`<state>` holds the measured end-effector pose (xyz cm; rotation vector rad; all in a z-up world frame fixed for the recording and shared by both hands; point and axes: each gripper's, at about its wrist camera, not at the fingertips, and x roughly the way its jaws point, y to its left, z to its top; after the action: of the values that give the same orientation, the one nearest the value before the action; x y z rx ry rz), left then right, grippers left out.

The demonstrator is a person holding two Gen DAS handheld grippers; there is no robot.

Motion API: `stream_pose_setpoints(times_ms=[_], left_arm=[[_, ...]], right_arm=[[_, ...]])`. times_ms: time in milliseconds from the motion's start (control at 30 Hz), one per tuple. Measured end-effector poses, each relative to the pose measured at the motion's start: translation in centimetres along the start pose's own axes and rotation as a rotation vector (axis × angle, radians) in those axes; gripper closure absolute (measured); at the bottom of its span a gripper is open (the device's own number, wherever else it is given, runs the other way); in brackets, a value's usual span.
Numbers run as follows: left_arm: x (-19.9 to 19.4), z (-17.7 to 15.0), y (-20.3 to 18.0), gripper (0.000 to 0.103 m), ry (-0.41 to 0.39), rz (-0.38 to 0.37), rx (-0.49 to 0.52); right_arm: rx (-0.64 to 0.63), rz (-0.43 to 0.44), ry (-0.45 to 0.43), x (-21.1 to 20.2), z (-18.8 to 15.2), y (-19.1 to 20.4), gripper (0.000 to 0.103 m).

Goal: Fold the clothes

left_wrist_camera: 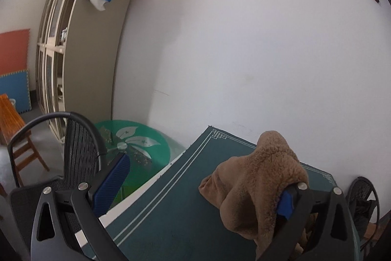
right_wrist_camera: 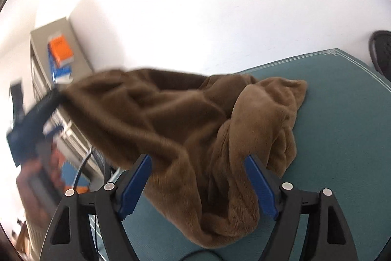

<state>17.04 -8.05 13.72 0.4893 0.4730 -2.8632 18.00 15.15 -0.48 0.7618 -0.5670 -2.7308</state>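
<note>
Spreading step: left tongs [left_wrist_camera: 195,190] gape, fleece garment [right_wrist_camera: 195,119] draped over one finger; right tongs [right_wrist_camera: 198,185] released, straddling it at lower centre. Next: regrip an edge, flatten on worktop [right_wrist_camera: 342,138].

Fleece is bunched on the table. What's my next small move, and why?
Probably close the right hand-held gripper on the brown fleece fold between its fingers: the jaws stand open, and the fleece only drapes over one finger of the open left hand-held gripper.
</note>
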Motion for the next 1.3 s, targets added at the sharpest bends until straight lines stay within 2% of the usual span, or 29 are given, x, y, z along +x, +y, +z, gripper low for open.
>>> stream_pose_setpoints(times_ms=[167, 233, 367, 467, 533, 600, 733, 900, 1100, 1300], left_arm=[[-1.5, -0.6, 0.9, 0.000, -0.028, -0.023, -0.030], [-2.4, -0.6, 1.1, 0.000, -0.037, -0.040, -0.038], [-4.1, -0.9, 2.0, 0.000, -0.059, -0.063, -0.074], [-4.3, -1.4, 3.0, 0.000, -0.048, -0.086, -0.113], [-4.2, -1.9, 3.3, 0.000, -0.038, -0.094, -0.132], [-4.3, -2.2, 3.2, 0.000, -0.032, -0.118, -0.139], [-4.9, -2.2, 1.9, 0.000, -0.042, -0.188, -0.118], [-8.2, -0.3, -0.5, 0.000, -0.144, -0.318, -0.117], [-12.5, 2.3, -1.1, 0.000, -0.242, -0.444, -0.180], [-17.3, 4.2, -0.5, 0.000, -0.355, -0.555, -0.230]], right_arm=[[-0.044, -0.012, 0.036, 2.0, 1.0, 1.6, 0.018], [-0.111, -0.082, 0.058, 3.5, 0.6, 3.1, 0.018], [-0.238, -0.356, 0.054, 5.5, 0.6, 2.9, 0.018], [-0.212, -0.425, 0.012, 5.0, 0.9, 0.7, 0.016], [-0.182, -0.481, -0.041, 3.7, 1.1, -0.4, 0.008], [-0.159, -0.558, -0.134, 1.8, 1.9, -1.3, 0.004], [-0.151, -0.671, -0.397, -4.0, 4.7, -1.7, 0.002], [-0.145, -0.748, -0.731, -11.9, 8.9, -0.8, 0.002], [-0.125, -0.722, -0.971, -18.2, 11.9, 0.5, 0.002], [-0.126, -0.660, -1.147, -24.6, 10.2, 4.1, 0.001]])
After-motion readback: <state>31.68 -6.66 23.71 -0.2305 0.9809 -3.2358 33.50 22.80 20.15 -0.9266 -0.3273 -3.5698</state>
